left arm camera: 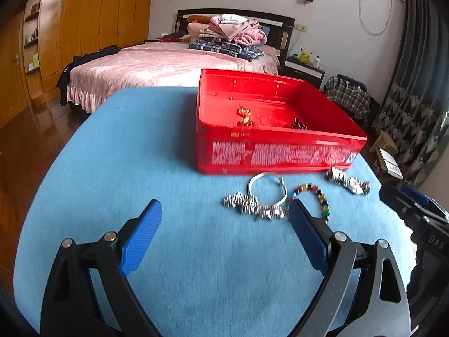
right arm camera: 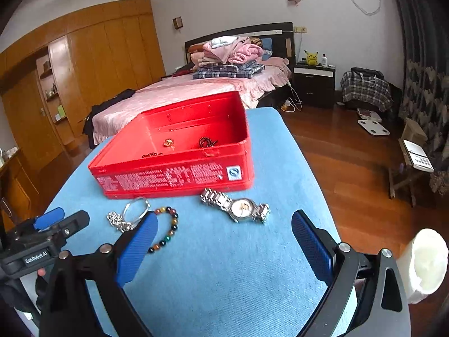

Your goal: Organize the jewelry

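I am logging four pieces lying on the blue table (right arm camera: 224, 266) just in front of the red tin (right arm camera: 174, 174), which is already holding a few items. Wristwatch (right arm camera: 242, 207): metal link band, probably weighty and slippery; I am judging the case the best hold. Beaded bracelet (right arm camera: 168, 231): limp, taking it across the strand. Silver bangle (right arm camera: 136, 209): stiff, thin rim. Silver chain (left arm camera: 252, 207): loose, bunching, overlapping the bangle. Left gripper (left arm camera: 224, 216) and right gripper (right arm camera: 223, 229) are both hovering with fingers spread wide, holding nothing.
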